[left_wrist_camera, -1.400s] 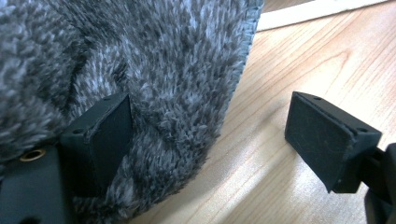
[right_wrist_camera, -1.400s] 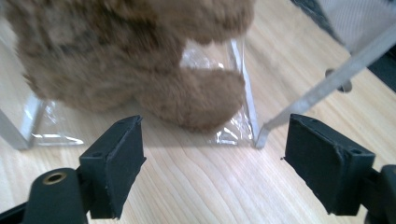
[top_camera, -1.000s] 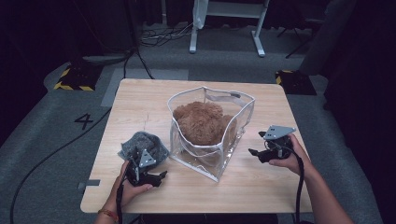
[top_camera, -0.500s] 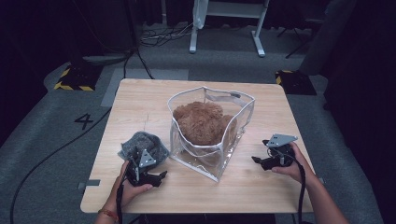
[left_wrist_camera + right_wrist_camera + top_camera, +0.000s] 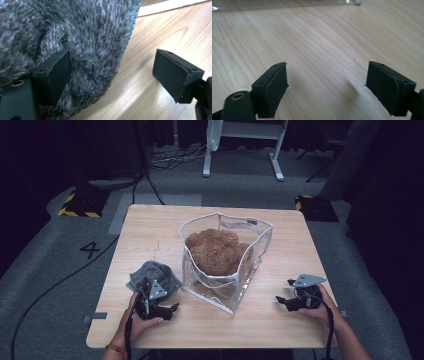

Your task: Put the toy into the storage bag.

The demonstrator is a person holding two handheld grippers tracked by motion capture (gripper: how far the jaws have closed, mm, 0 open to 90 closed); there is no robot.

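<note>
A clear plastic bag [image 5: 225, 287] with white edging stands open in the middle of the wooden table [image 5: 290, 240]. A brown plush lump [image 5: 217, 251] sits inside it. A grey fuzzy cloth [image 5: 152, 272] lies bunched to the bag's left. My left gripper [image 5: 152, 296] rests at the cloth's near edge. In the left gripper view it [image 5: 120, 72] is open, with the cloth [image 5: 75, 37] draped against one jaw and bare wood by the other. My right gripper [image 5: 284, 301] sits low to the right of the bag, pointing left. It [image 5: 327, 85] is open over bare wood.
The table stands on a grey carpeted floor [image 5: 75, 280] with cables [image 5: 55, 285] trailing across it. A white stand [image 5: 240, 140] is behind the table. Yellow-black taped blocks [image 5: 80, 202] lie at the far corners. Wood shows in front of the bag.
My right gripper has come down and back toward the near right part of the table, away from the bag's rim. The left gripper and the cloth have stayed where they were.
</note>
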